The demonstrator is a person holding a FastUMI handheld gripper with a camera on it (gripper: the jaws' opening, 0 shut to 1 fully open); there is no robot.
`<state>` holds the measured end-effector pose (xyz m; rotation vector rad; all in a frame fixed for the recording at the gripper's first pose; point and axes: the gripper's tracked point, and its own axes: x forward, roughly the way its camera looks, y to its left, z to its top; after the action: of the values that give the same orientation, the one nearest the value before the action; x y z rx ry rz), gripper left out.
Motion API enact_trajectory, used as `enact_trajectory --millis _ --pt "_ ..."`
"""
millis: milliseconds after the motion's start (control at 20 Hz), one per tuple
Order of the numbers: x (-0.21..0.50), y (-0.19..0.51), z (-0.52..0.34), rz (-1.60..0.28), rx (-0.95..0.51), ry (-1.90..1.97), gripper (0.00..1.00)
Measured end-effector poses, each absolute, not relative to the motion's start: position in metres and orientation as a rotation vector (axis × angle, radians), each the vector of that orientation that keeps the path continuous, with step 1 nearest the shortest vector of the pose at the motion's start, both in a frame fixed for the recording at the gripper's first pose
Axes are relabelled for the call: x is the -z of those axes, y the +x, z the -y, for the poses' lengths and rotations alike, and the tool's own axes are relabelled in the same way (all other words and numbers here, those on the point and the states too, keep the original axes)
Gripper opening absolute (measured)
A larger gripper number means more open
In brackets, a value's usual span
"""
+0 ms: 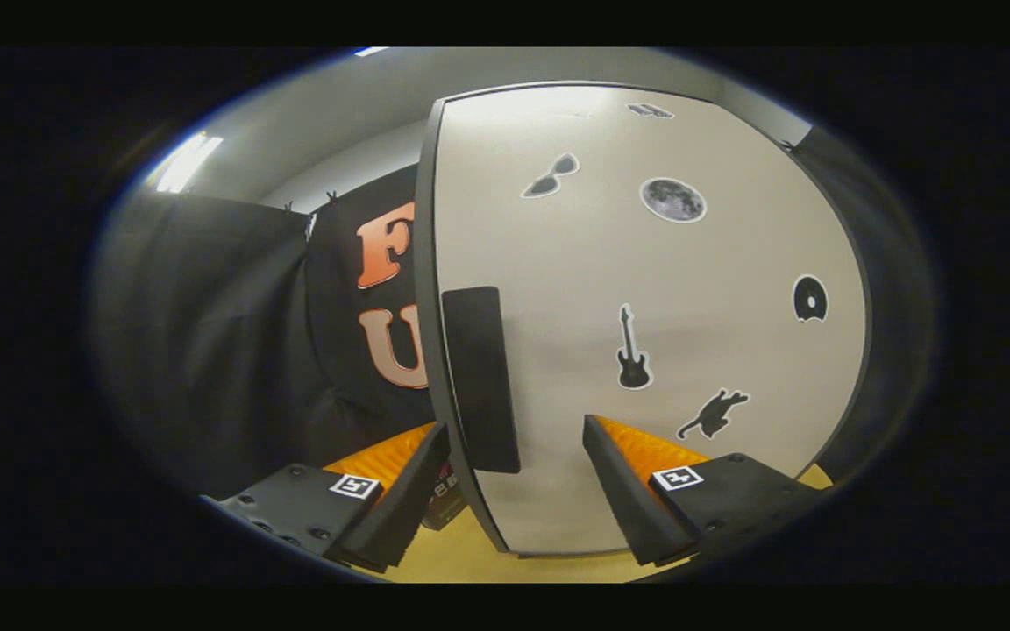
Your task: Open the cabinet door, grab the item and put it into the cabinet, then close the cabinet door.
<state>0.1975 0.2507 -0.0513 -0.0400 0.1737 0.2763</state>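
Yellow tabletop (461, 556) under pale cabinet door (645, 289); jaws (514, 456) spread wide, straddling door's edge and dark handle (480, 379), likely to swing it.

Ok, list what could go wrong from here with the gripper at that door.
1. The gripper is open, its fingers straddling the free edge of the cabinet door near the dark handle. If they close on the thin edge instead of the handle, the grip may slip.
2. The small object behind the door's lower edge, by one finger, could get knocked if the door swings.
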Motion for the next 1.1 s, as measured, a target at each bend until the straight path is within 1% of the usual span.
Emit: enact_trajectory --millis 200,300,450,500,600,650,700,750,800,950,1100 --pt "0.049 0.212 -0.254 -0.15 -0.231 -0.077 0.98" --pt "0.046 0.212 -0.258 -0.125 -0.223 -0.1 0.95" --pt "0.047 0.216 -0.258 -0.125 -0.186 -0.126 0.95" --pt "0.048 0.218 -0.257 -0.127 -0.171 -0.133 0.93" --pt "0.05 0.218 -0.256 -0.128 -0.151 -0.136 0.84" --pt "0.05 0.219 -0.256 -0.127 -0.14 -0.129 0.82" --pt "0.052 0.22 -0.257 -0.128 -0.137 -0.119 0.73" --pt "0.056 0.219 -0.258 -0.135 -0.139 -0.104 0.7" --pt "0.058 0.219 -0.263 -0.142 -0.149 -0.085 0.58" --pt "0.062 0.219 -0.264 -0.148 -0.154 -0.065 0.42" --pt "0.06 0.22 -0.264 -0.132 -0.16 -0.072 0.34"
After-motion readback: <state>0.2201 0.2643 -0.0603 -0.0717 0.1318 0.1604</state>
